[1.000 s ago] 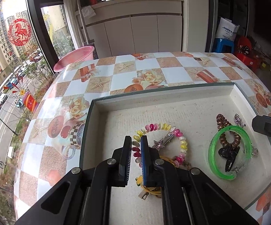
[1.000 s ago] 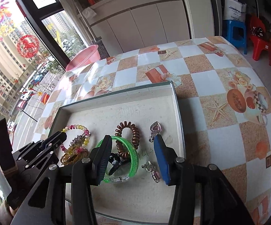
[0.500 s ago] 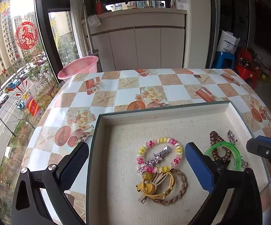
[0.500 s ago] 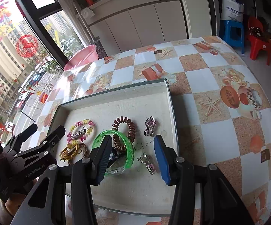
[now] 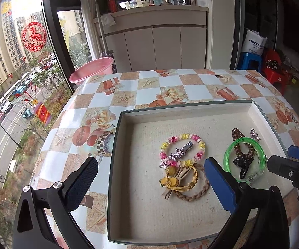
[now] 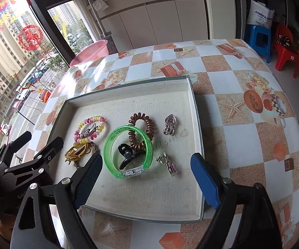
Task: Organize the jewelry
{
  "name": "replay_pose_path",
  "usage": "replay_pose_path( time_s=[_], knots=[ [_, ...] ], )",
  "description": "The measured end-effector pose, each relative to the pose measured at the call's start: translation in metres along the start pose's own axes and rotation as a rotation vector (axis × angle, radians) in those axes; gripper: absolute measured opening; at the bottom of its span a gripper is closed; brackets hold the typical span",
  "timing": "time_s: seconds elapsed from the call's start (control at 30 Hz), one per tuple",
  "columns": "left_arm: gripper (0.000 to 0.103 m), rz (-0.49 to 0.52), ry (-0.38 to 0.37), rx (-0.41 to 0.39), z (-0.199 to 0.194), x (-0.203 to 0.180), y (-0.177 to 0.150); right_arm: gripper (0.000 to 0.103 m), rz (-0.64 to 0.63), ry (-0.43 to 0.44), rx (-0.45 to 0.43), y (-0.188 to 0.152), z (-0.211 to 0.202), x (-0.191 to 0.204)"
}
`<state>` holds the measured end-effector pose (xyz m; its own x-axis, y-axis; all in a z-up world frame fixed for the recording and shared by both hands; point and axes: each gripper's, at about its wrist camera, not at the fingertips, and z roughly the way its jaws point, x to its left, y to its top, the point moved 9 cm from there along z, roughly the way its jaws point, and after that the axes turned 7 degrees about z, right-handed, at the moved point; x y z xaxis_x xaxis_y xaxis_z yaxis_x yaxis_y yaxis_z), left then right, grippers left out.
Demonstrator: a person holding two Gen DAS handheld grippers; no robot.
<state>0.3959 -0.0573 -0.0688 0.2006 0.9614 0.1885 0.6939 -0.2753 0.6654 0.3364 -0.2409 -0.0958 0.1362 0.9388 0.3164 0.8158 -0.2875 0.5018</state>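
A shallow white tray (image 5: 116, 166) (image 6: 197, 124) lies on the patterned table. On its left side lie a pink-and-yellow beaded bracelet (image 5: 201, 145) (image 6: 99, 120), a star hair clip (image 5: 180, 151), a yellow cord bracelet (image 5: 176, 180) (image 6: 74, 153) and a braided band (image 5: 193, 196). To the right, a green bangle (image 5: 228, 151) (image 6: 110, 145) rings a black claw clip (image 6: 126, 155) and overlaps a brown spiral tie (image 6: 149, 124). A heart pendant (image 6: 170, 124) and a pink earring (image 6: 170, 164) lie nearby. My left gripper (image 5: 150, 164) (image 6: 43, 137) is open and empty. My right gripper (image 6: 146, 161) hovers over the bangle, jaws opening, touching nothing.
A pink basin (image 5: 93, 70) sits beyond the table's far left corner, by the window. White cabinets stand behind the table. A blue stool (image 6: 259, 37) and a red chair (image 6: 286, 56) stand on the floor to the right. Bare tablecloth (image 6: 242, 145) lies right of the tray.
My left gripper went from shut to wide open and drew back from the yellow cord bracelet. The right gripper's jaws spread wider over the green bangle. The jewelry has not shifted.
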Motion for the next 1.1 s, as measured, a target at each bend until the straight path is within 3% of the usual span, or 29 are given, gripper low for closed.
replay_pose_path(
  time_s=[0.6, 1.1],
  knots=[
    [0.103, -0.038, 0.012, -0.016, -0.073, 0.0, -0.069, 0.091, -0.078, -0.082, 0.038, -0.077, -0.036, 0.006],
    [0.103, -0.1, 0.013, -0.066, -0.128, 0.007, -0.119, 0.091, -0.072, -0.153, -0.186, -0.116, -0.104, 0.01]
  ],
)
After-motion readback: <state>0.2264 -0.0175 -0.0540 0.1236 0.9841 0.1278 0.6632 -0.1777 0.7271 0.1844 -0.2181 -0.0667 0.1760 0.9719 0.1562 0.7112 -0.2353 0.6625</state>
